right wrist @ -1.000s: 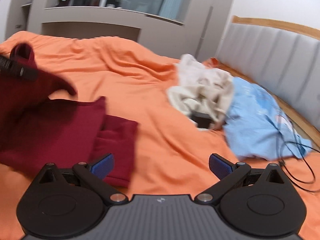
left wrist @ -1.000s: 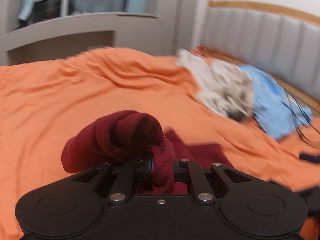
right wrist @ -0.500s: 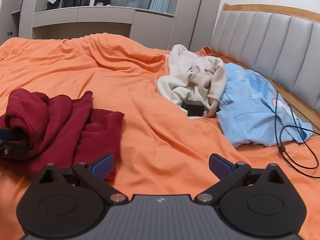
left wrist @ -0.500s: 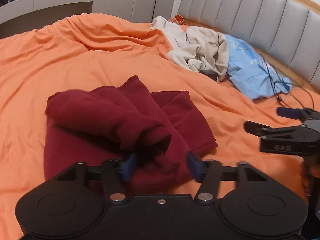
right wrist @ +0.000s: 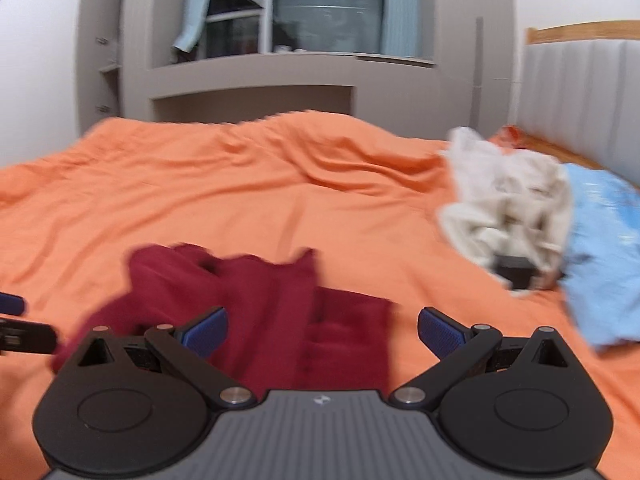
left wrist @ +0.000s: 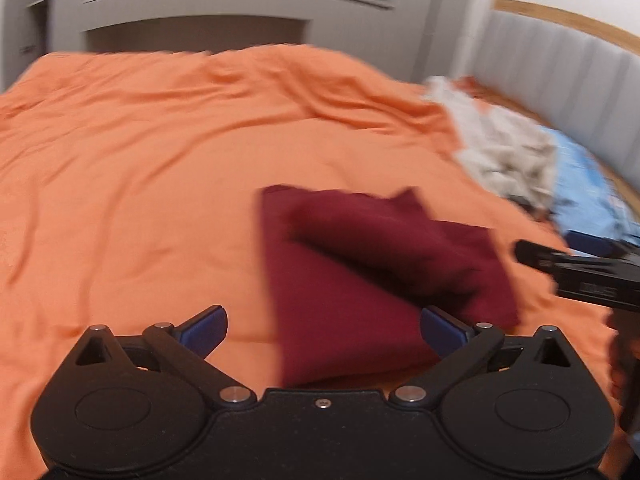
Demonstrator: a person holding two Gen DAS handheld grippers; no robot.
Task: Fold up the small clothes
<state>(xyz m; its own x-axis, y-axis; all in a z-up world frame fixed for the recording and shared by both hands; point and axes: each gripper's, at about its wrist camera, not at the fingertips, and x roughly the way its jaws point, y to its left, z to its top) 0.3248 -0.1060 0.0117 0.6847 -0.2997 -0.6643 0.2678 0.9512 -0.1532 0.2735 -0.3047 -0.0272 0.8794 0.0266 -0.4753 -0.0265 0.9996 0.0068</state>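
Both grippers, left gripper (left wrist: pixel 323 330) and right gripper (right wrist: pixel 322 330), gape empty above the half-folded maroon garment (left wrist: pixel 376 276) mid-bed; next: regrasp an edge.

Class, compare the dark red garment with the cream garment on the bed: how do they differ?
The dark red garment lies nearer the cameras, mid-bed; the cream garment sits far right by the headboard. The dark red garment is laid in flat layers; the cream garment is a crumpled heap. Both rest on the orange bedcover, held by no hand-held gripper.

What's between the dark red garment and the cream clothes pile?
Only bare orange bedsheet lies between the dark red garment and the cream clothes pile; the right wrist view shows it.
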